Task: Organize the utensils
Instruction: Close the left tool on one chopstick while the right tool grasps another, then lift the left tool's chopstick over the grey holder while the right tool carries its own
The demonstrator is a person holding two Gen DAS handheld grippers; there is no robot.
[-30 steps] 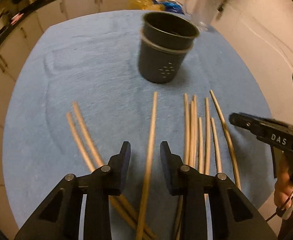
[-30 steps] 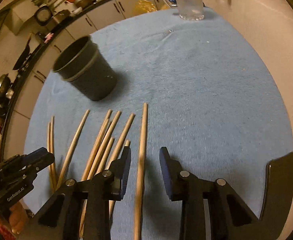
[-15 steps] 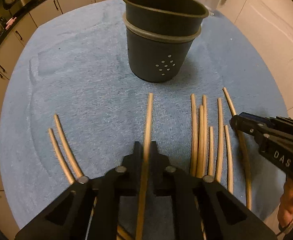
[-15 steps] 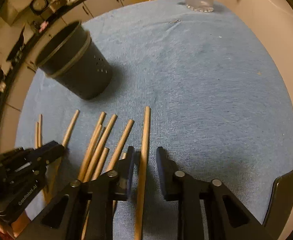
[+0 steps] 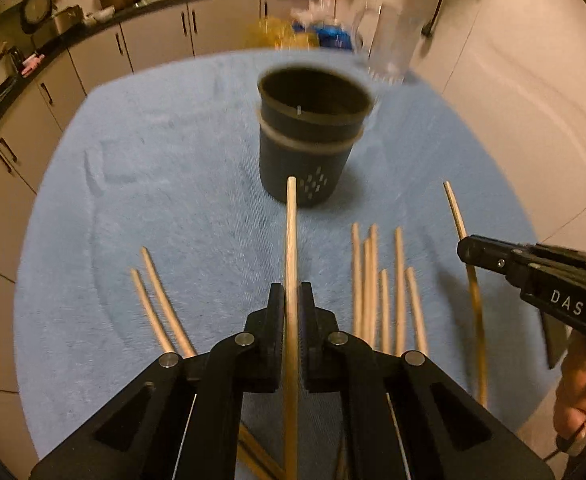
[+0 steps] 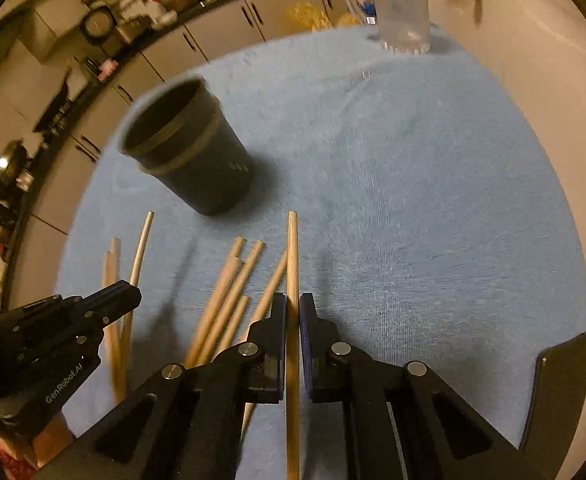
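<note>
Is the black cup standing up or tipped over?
Standing up. The cup sits on its base on the blue towel, open mouth facing up.

The left gripper (image 5: 291,300) is clamped on a long pale wooden chopstick (image 5: 291,240) whose tip points toward a dark grey perforated plastic utensil cup (image 5: 311,140) standing upright on the light blue towel (image 5: 153,184). More wooden chopsticks (image 5: 381,292) lie on the towel to the right, two (image 5: 157,300) to the left. At the right edge, the right gripper (image 5: 469,248) grips another chopstick (image 5: 455,212).
</note>
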